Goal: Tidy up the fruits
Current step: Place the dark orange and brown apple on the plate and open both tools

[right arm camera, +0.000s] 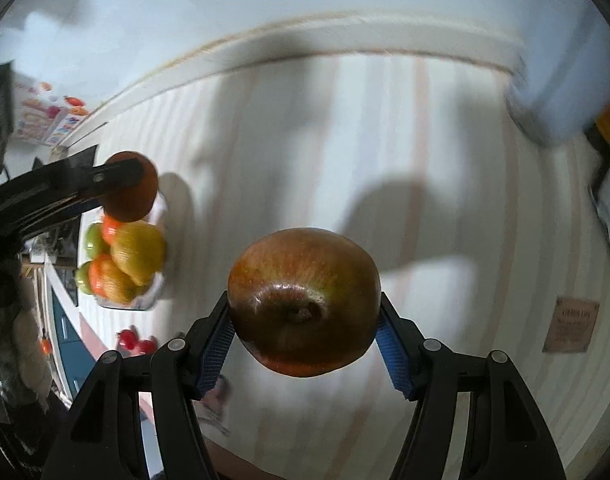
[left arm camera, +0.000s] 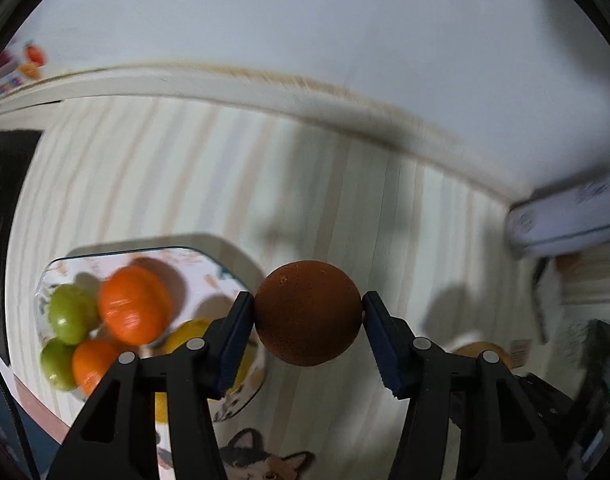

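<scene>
the left gripper point(left arm camera: 308, 314) pinches a brown round fruit point(left arm camera: 308, 313) between its jaws, held in the air just right of the plate point(left arm camera: 241, 396). the right gripper point(right arm camera: 303, 320) has its jaws pinching a red apple point(right arm camera: 303, 302), stem end toward the camera, well off to the right of the plate and above the counter point(right arm camera: 445, 200).

the plate looks nearly full: oranges point(left arm camera: 135, 304), green fruits point(left arm camera: 71, 312) and a lemon point(left arm camera: 189, 332) are heaped together, so my guess is a new fruit set on top may roll off, or knock a neighbour over the rim. both held fruits are round and gripped only at two narrow points; a quick swing or slack squeeze could let one slip and drop to the counter. if both grippers head for the plate at once they may collide, since from the right wrist view the left gripper point(right arm camera: 105, 188) is at the plate's far end already. both views are smeared, which suggests fast motion, adding to the risk.

the counter wears a pale striped cloth with a cat print point(left arm camera: 261, 456) at the near edge. behind it is a plain white wall point(left arm camera: 305, 20) with coloured stickers point(right arm camera: 45, 120) at the left. a white box point(left arm camera: 569, 216) sits at the right, and small red fruits point(right arm camera: 135, 342) lie near the counter's left edge.
</scene>
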`<state>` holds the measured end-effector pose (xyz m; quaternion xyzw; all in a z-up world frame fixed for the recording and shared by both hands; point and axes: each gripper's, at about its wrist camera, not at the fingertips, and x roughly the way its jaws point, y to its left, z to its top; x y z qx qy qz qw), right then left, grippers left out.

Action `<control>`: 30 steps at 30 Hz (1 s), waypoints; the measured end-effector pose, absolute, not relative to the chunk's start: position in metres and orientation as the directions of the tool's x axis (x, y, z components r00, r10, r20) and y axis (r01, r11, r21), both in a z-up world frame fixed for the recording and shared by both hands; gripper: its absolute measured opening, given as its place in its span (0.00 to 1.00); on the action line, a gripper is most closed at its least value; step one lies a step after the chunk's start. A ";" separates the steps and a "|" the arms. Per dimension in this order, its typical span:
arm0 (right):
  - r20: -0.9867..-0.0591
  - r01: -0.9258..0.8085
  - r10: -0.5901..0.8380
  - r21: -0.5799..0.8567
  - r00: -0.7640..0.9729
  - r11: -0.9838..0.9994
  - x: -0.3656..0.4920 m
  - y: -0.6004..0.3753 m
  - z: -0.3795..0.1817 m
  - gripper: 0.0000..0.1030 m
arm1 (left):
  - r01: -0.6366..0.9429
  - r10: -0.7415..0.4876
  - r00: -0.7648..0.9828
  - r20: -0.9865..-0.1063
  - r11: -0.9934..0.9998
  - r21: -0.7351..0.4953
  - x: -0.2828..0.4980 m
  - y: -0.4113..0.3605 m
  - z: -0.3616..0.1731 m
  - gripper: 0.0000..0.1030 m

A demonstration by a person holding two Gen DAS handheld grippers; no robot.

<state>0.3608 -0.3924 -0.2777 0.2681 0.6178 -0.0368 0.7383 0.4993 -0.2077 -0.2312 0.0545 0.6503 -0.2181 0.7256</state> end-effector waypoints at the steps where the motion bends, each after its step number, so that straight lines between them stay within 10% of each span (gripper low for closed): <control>1: -0.928 0.366 0.285 0.359 0.240 0.859 0.370 -0.386 -0.272 0.67 | 0.369 -0.262 0.076 -0.962 0.904 -0.217 0.499 -0.193 -0.221 0.51; 11: -0.899 0.195 0.369 0.416 0.234 0.889 0.490 -0.290 -0.267 0.67 | 0.173 -0.185 0.212 -0.959 0.974 -0.150 0.546 -0.049 -0.175 0.51; 30: -0.954 0.155 0.293 0.299 0.063 0.941 0.529 -0.234 -0.329 0.67 | 0.005 -0.134 -0.007 -0.991 0.991 -0.134 0.591 0.044 -0.291 0.53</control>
